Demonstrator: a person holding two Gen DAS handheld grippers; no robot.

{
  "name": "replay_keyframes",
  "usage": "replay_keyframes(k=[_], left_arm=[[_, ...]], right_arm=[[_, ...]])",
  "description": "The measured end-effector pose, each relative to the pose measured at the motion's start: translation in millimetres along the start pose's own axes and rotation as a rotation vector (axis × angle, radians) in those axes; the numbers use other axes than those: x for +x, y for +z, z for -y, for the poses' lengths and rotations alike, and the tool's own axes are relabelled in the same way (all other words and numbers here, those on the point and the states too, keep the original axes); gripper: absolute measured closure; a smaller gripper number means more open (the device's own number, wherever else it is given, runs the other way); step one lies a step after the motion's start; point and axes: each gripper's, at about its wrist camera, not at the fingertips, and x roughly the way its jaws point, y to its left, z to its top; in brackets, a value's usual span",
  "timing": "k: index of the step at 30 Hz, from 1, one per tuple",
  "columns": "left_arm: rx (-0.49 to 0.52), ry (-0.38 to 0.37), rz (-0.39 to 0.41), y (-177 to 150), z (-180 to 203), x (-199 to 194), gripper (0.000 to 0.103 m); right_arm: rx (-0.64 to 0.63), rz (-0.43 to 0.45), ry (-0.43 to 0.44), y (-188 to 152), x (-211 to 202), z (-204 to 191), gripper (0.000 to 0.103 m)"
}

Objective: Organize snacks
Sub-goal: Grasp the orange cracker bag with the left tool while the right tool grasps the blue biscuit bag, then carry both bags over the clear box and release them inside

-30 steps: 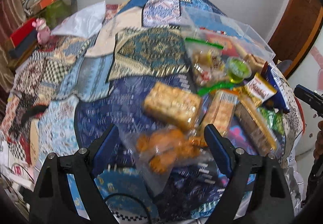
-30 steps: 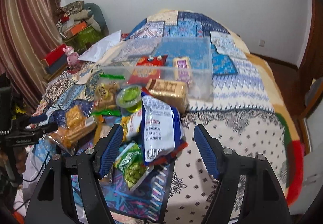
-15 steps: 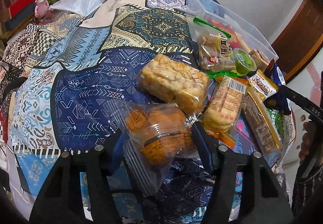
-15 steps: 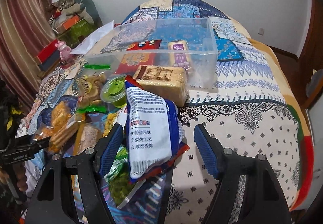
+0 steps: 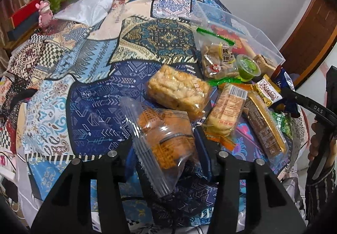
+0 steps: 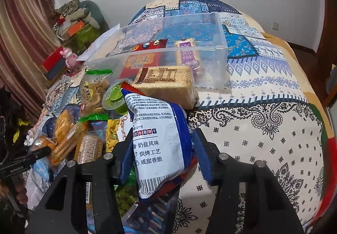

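On the bed, both grippers are at the pick-up step. The left gripper (image 5: 166, 149) has its jaws closing on a clear bun bag (image 5: 162, 139), whose film already bulges between the pads. The right gripper (image 6: 162, 153) has its jaws closing on a blue-and-white packet (image 6: 158, 139) at the pile's edge. The clear bin (image 6: 210, 65) sits just beyond the pile, toward the bed's far edge. Next, I judge, each must lift clear of its neighbours and carry over the bin's near wall.
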Motion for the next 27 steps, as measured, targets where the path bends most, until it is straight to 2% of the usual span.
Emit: replay_keyframes(k=[12, 27], left_arm=[[0.034, -0.001, 0.093, 19, 12, -40, 0.059], [0.13, -0.019, 0.243, 79, 50, -65, 0.061]], right_arm=[[-0.01, 0.078, -0.009, 8, -33, 0, 0.058], [-0.015, 0.171, 0.003, 28, -55, -2, 0.058]])
